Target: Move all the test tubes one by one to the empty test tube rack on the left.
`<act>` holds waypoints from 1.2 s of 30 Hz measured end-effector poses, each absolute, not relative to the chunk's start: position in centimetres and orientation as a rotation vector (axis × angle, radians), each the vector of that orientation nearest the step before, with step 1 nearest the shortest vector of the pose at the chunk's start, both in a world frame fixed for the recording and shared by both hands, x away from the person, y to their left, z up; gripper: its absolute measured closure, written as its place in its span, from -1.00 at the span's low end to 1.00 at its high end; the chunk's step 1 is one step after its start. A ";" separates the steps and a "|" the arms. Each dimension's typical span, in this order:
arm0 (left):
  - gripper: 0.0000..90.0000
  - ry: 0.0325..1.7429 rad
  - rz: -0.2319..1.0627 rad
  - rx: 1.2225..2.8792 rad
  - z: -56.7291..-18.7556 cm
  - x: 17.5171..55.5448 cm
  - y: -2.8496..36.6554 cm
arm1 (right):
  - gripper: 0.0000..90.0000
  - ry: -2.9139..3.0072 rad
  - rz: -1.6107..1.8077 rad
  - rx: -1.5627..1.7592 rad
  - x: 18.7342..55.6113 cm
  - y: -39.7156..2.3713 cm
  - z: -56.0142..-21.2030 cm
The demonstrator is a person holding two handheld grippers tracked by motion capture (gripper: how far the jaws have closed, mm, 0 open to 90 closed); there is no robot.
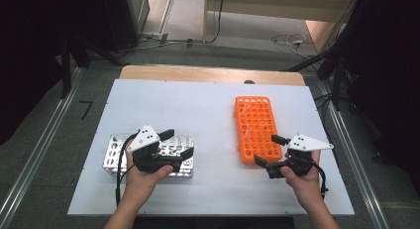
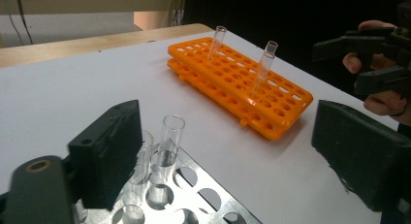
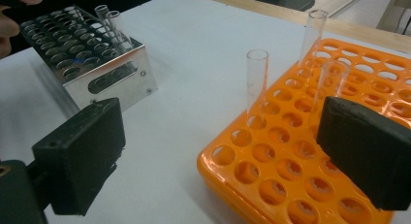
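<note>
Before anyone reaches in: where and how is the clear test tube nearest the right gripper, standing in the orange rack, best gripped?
Probably grip the test tube on its bare upper wall, below the open rim. It stands upright in the orange rack, so bring the right gripper in level, a jaw on each side, then lift straight up.

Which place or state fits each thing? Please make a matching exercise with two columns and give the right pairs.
Column one:
1. orange tube rack
2. metal tube rack
3. left hand-held gripper
4. white table top

Column two:
A. over the metal rack, open, with nothing between its jaws
B. at the person's left, shiny, with clear tubes in it
C. at the person's right, with clear tubes standing upright in its holes
D. lies under both racks

Pairs: 1-C, 2-B, 3-A, 4-D
</note>
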State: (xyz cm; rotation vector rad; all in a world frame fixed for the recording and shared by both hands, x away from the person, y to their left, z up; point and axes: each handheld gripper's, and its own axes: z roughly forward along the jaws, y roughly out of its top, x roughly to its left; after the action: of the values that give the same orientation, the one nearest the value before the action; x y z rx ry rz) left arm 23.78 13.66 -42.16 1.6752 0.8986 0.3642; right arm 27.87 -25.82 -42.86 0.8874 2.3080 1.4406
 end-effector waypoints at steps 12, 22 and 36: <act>-1.00 0.861 0.340 1.667 -42.2 23.7 13.6 | -0.90 2.329 1.386 0.935 31.0 -24.2 -44.3; -1.00 0.855 0.335 1.670 -42.2 23.7 13.4 | -0.73 2.334 1.331 1.040 32.7 -22.4 -45.8; -1.00 0.857 0.336 1.689 -42.4 23.8 13.2 | 0.03 2.282 1.155 1.129 33.4 -20.8 -46.9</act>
State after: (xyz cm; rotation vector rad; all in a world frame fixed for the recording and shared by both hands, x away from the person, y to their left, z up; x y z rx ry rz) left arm 23.77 13.19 -42.39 1.6887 0.8572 0.3357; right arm 33.42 -20.84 -46.86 1.1288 2.2818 1.1546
